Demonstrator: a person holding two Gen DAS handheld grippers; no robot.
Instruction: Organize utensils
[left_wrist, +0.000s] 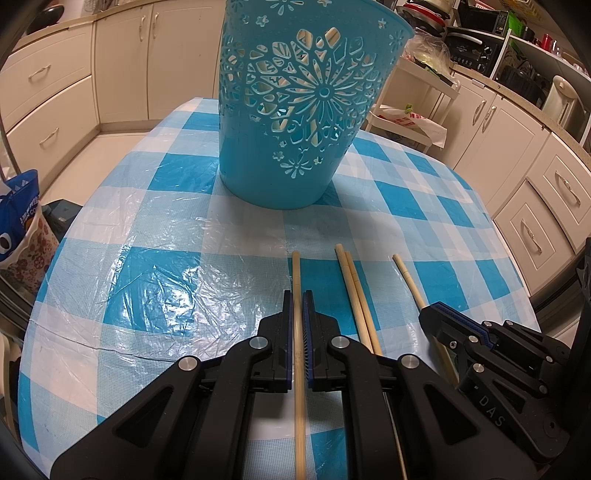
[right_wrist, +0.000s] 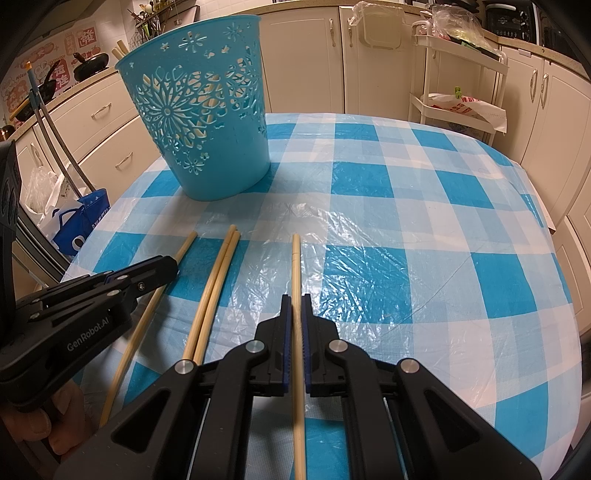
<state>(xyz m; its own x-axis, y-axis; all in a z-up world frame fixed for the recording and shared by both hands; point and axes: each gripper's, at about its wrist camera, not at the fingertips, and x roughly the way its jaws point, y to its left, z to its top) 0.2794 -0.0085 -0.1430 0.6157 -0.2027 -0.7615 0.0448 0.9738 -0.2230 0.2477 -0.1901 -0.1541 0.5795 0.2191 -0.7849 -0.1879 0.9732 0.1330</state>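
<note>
Four wooden chopsticks lie on the checked tablecloth (right_wrist: 424, 206), all with their long axes running roughly from the person toward the blue basket (right_wrist: 207, 122). The leftmost chopstick (left_wrist: 296, 280) runs straight down the gap of the left gripper (left_wrist: 297, 295), whose jaws stand narrow on either side of it; whether the pads actually press the wood cannot be told. The rightmost chopstick (right_wrist: 295, 266) lies the same way inside the right gripper (right_wrist: 295, 299), jaws drawn close around it, apparently pinching it. Between the two, a pair of chopsticks (right_wrist: 218, 273) lies side by side and touching, free of either tool. The basket stands upright farther along the table, ahead of the left gripper and ahead-left of the right one, with more chopsticks visible through its cut-out wall. Each stick points toward the basket, so the coming move probably means lifting and tipping it upright over the rim; the left gripper looks nearer.
</note>
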